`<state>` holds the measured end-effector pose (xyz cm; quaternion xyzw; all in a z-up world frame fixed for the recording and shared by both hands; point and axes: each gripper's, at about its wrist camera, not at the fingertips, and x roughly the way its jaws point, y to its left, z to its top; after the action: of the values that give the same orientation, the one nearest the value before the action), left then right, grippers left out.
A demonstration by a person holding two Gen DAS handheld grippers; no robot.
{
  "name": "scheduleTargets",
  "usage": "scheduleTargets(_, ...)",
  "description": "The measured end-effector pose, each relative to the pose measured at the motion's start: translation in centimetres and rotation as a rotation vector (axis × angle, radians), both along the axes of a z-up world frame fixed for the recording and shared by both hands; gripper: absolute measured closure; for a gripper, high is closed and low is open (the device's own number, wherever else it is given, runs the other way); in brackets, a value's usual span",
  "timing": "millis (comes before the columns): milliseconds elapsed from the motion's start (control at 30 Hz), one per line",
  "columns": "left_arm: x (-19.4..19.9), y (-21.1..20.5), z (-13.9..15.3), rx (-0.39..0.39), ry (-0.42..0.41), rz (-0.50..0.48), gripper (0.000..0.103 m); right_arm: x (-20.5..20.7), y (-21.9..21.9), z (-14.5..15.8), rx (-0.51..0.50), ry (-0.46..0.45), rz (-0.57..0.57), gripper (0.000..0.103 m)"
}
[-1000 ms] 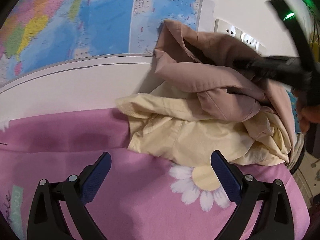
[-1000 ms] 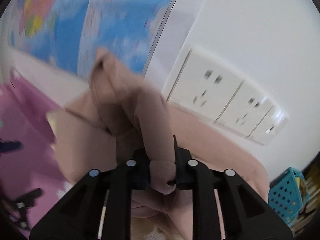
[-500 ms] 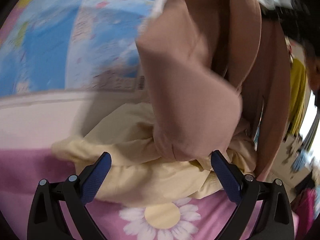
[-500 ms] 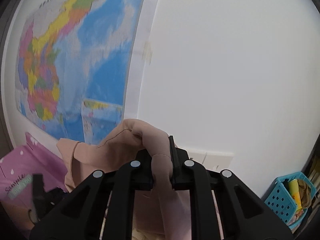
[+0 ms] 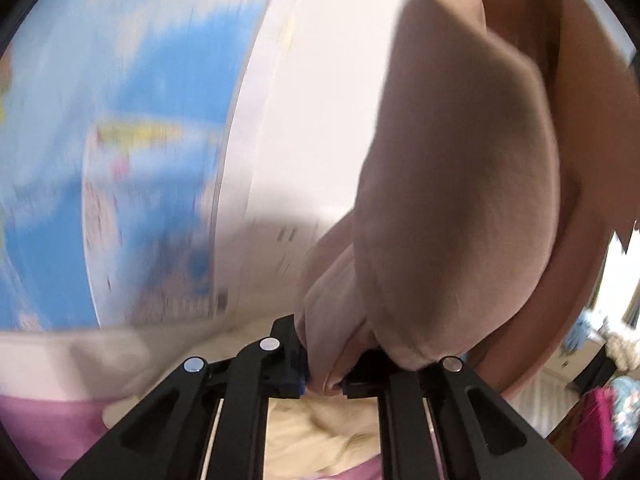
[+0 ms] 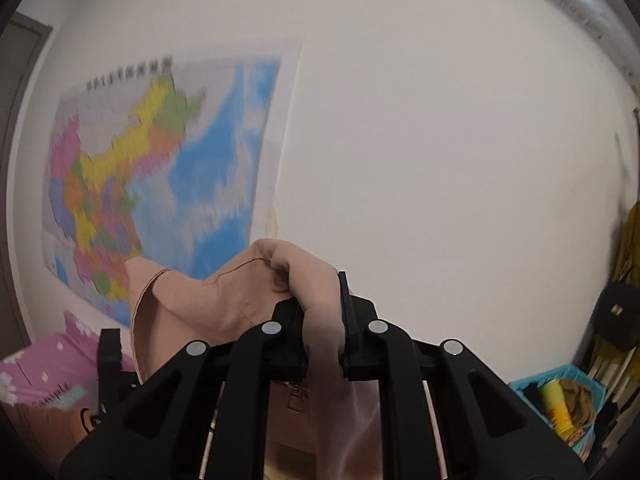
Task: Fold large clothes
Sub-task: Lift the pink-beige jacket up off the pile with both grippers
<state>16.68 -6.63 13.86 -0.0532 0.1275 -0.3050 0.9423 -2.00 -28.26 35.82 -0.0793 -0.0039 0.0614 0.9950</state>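
Observation:
A tan garment point(image 5: 460, 200) hangs in the air in front of the wall. In the left wrist view my left gripper point(image 5: 324, 364) is closing, and its pads press on a lower fold of that garment. Under it a cream garment point(image 5: 320, 432) lies crumpled on the pink bed sheet point(image 5: 48, 432). In the right wrist view my right gripper point(image 6: 324, 320) is shut on a bunched upper edge of the tan garment point(image 6: 224, 304), which drapes over and down to the left of the fingers. The lower part of the cloth is hidden below the gripper.
A coloured wall map point(image 6: 160, 180) hangs on the white wall behind. The pink bed sheet point(image 6: 36, 368) shows at lower left. A blue basket point(image 6: 560, 396) of clutter and a black bag point(image 6: 616, 316) stand at the right.
My left jaws went from wide open to shut on the tan garment's lower fold. Both grippers rose, and the right one lifted the tan garment off the cream one, up along the wall.

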Motion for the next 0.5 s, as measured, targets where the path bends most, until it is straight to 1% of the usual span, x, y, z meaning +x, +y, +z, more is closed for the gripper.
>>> scheduleTargets(33,-1.5,0.5,1.9,-0.021,-0.043,0.001,0.094,-1.5,0.1,0.8,0.003,-0.025,0.006,0.092)
scheduleTargets(133,-5.6,2.2,7.2,-0.045,-0.143,0.031,0.094,-6.9,0.2,3.4,0.021,-0.096,0.031,0.092)
scheduleTargets(167,-7.3,3.1,9.0,-0.049,-0.177,0.041,0.094,-8.7,0.2,4.0,0.032,-0.107,0.041,0.092)
scheduleTargets(200,-8.6,3.4,10.1,-0.046,-0.203,0.051,0.094,-10.5,-0.1,4.6,0.047,-0.110,0.062,0.092)
scheduleTargets(233,-10.6,4.5,11.6,-0.036,-0.241,0.071,0.094,-11.5,-0.1,4.8,0.052,-0.108,0.075,0.092)
scheduleTargets(300,-13.9,5.8,13.6,-0.011,-0.282,0.107,0.093,-13.5,0.0,4.5,0.069,-0.084,0.121,0.091)
scheduleTargets(367,-17.8,8.0,15.2,0.028,-0.304,0.161,0.093,-15.1,0.9,3.4,0.066,-0.052,0.161,0.091)
scheduleTargets(400,-19.4,8.8,15.6,0.047,-0.311,0.193,0.093,-15.7,1.4,2.7,0.070,-0.036,0.189,0.091)
scheduleTargets(433,-21.4,9.8,15.7,0.072,-0.317,0.231,0.093,-16.2,2.0,1.7,0.093,-0.006,0.243,0.091)
scheduleTargets(467,-22.2,10.4,15.6,0.091,-0.316,0.252,0.093,-16.5,2.6,0.9,0.105,0.019,0.284,0.091)
scheduleTargets(500,-24.7,10.5,15.9,0.117,-0.317,0.281,0.093,-16.8,3.1,0.2,0.115,0.032,0.323,0.091)
